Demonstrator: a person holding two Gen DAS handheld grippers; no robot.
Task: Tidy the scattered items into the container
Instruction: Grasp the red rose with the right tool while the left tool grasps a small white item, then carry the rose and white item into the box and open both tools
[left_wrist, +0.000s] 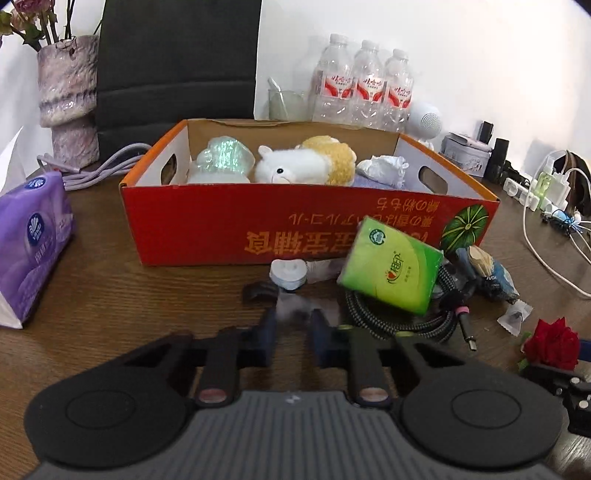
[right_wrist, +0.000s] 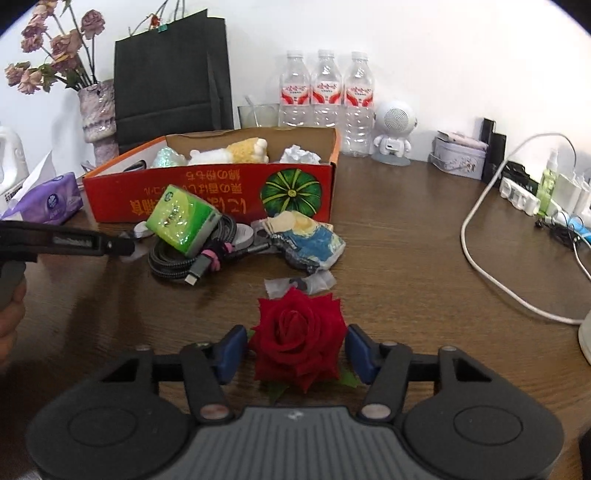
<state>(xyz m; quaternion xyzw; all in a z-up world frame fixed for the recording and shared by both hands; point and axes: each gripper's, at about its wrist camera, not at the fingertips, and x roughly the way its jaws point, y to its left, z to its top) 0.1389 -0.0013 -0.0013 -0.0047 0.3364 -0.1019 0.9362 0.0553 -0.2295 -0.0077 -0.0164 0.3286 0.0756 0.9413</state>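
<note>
Red rose bloom (right_wrist: 299, 336) lying on desk (right_wrist: 406, 258) near front edge, being straddled by right gripper (right_wrist: 297, 345), jaws apart. Gentle closing advised; petals crushable. Left gripper (left_wrist: 293, 325) jaws apart, unloaded. Red cardboard box (right_wrist: 207, 192) being kept as destination.

Three water bottles (right_wrist: 325, 99), black paper bag (right_wrist: 171, 74), vase (right_wrist: 98, 114), white speaker (right_wrist: 393, 133) behind.

A red cardboard box (right_wrist: 207, 192) with orange lettering and a printed dark green striped pumpkin is seen at centre left. A bright green tissue pack (right_wrist: 181, 221) and a grey-and-black braided cable (right_wrist: 173, 258) are shown below it. A deep red rose (right_wrist: 299, 339) is framed by blue pads (right_wrist: 231, 350). A purple tissue pack (left_wrist: 33, 236) is seen at left.
</note>
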